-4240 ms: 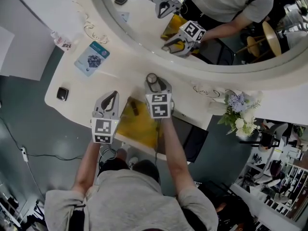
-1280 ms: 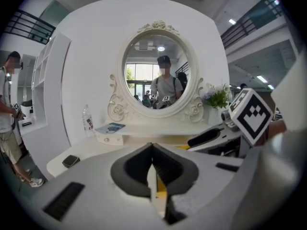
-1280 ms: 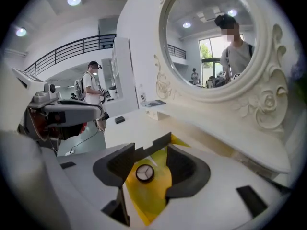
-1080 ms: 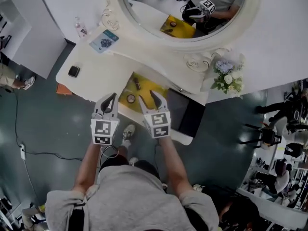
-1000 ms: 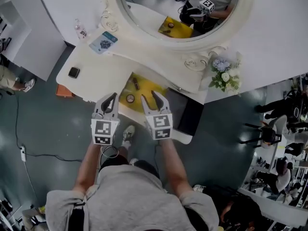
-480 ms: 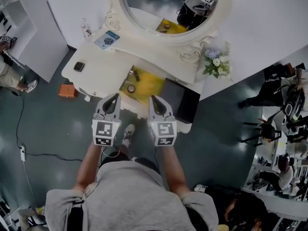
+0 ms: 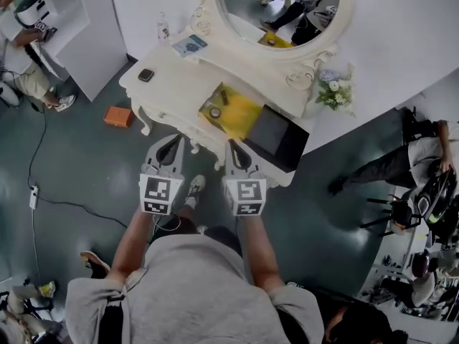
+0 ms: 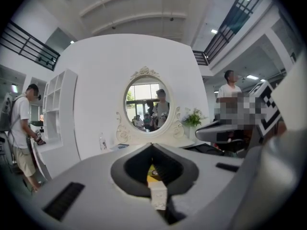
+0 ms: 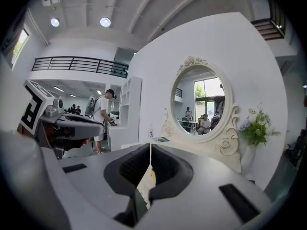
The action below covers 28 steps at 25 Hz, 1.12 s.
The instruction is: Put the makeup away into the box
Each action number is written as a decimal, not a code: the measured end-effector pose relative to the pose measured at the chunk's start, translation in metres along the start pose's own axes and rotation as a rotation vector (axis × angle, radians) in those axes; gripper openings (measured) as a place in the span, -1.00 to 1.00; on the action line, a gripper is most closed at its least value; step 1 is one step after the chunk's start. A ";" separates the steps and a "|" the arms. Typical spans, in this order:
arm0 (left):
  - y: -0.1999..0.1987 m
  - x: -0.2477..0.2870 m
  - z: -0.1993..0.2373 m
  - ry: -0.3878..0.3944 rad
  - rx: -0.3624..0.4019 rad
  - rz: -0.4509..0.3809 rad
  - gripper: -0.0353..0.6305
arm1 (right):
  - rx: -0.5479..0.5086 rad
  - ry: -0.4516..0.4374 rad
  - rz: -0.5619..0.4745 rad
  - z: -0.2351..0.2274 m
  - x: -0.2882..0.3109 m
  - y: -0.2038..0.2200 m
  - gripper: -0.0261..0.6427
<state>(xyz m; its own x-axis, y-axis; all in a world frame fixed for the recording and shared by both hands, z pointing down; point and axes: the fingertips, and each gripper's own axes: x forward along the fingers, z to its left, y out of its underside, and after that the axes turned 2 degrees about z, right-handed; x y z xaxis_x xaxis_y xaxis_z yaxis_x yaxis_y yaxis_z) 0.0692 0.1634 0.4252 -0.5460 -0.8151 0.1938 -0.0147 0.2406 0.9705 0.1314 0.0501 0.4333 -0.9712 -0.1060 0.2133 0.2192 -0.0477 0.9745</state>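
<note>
Both pairs of fingers are pressed tight together with nothing between them. The left gripper point(image 7: 173, 142) and the right gripper point(image 7: 234, 147) are side by side over the grey floor point(image 7: 79, 170). In each gripper view the two fingers point(image 8: 103, 174) meet in a thin seam at the tip.

The makeup lies clear of both. One yellow box point(image 7: 240, 117) sits on the white surface point(image 7: 176, 84), at about 1 o'clock from the left fingers and 12 o'clock from the right ones, just past the near edge. Two pieces are in it: one round compact point(image 7: 214, 112) and one short dark stick point(image 7: 224, 95) at its 1 o'clock. What kind of stick it is cannot be told.

One black flat panel point(image 7: 276, 135) touches the box at its 4 o'clock side.

Farther out on the surface are four things:
- one small dark gadget point(image 7: 145, 75) at the box's 10 o'clock
- one blue booklet point(image 7: 189, 45)
- one clear bottle point(image 7: 163, 27)
- one bunch of flowers point(image 7: 333, 92) at 2 o'clock

One oval mirror point(image 7: 283, 6) rises behind them. One orange block point(image 7: 118, 116) lies on the floor at 9 o'clock.
</note>
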 end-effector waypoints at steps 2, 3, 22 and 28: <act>0.004 -0.019 0.006 -0.031 -0.004 0.005 -0.88 | -0.008 -0.028 -0.003 0.018 -0.006 0.000 -0.86; 0.006 -0.027 0.009 -0.046 -0.006 0.007 -0.88 | -0.009 -0.043 -0.005 0.026 -0.009 -0.001 -0.86; 0.039 -0.006 0.178 -0.230 -0.071 0.072 -0.88 | -0.056 -0.240 0.025 0.113 0.156 -0.033 -0.86; 0.050 0.043 0.244 -0.229 -0.090 0.099 -0.88 | -0.050 -0.268 0.051 0.125 0.245 -0.042 -0.86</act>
<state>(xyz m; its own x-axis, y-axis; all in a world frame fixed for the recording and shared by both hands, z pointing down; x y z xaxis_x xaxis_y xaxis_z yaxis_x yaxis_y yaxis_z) -0.1596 0.2690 0.4467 -0.7166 -0.6469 0.2607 0.1169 0.2570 0.9593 -0.1272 0.1501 0.4531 -0.9473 0.1568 0.2793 0.2664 -0.0983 0.9588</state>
